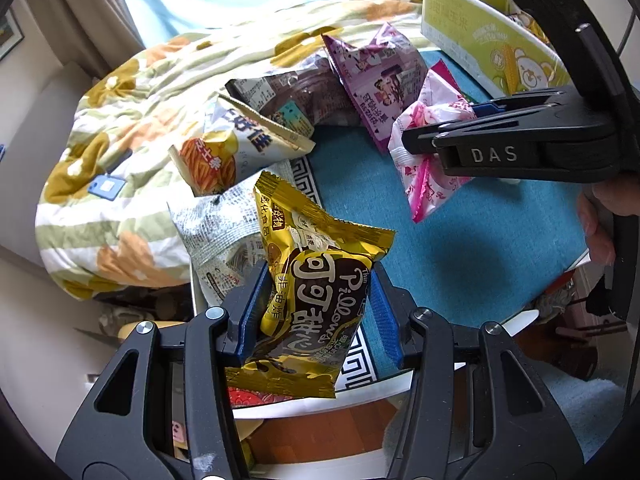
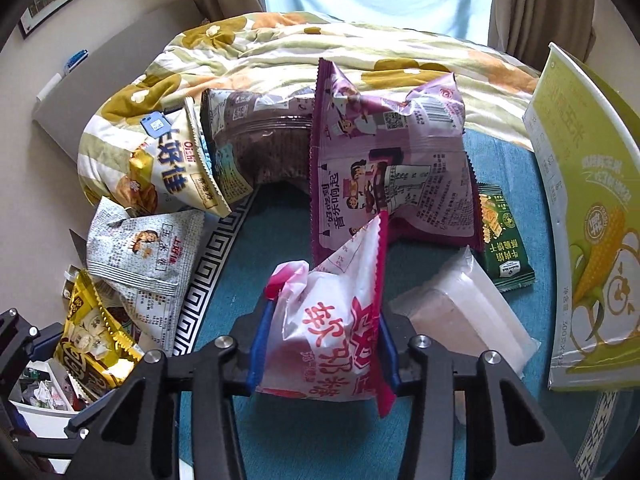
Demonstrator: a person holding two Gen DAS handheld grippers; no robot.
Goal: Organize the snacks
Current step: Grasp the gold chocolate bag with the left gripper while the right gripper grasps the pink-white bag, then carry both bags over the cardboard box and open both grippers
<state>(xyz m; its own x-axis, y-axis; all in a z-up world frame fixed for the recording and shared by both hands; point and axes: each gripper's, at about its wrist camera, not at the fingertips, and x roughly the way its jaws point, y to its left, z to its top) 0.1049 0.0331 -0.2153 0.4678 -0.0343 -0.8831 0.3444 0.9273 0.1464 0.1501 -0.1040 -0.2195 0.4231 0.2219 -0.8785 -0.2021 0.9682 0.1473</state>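
My left gripper [image 1: 314, 312] is shut on a gold and brown snack packet [image 1: 316, 280], lifted over the table's left edge; that gold packet [image 2: 90, 336] also shows at the lower left of the right wrist view. My right gripper [image 2: 322, 344] is shut on a white and pink snack bag [image 2: 336, 320], just above the blue table mat [image 2: 280, 296]. In the left wrist view the right gripper [image 1: 420, 140] reaches in from the right, clamped on that pink bag [image 1: 424, 168]. A purple bag [image 2: 384, 160], a brown bag [image 2: 260, 140], an orange chip bag [image 2: 168, 172] and a newsprint-pattern bag [image 2: 140, 256] lie beyond.
A floral quilt [image 1: 132, 128] is heaped at the back and left. A green and white corn box [image 2: 584, 216] stands at the right edge. A dark green cracker pack [image 2: 500, 236] and a clear wrapped block [image 2: 460, 312] lie on the mat. A white bin [image 2: 44, 400] sits lower left.
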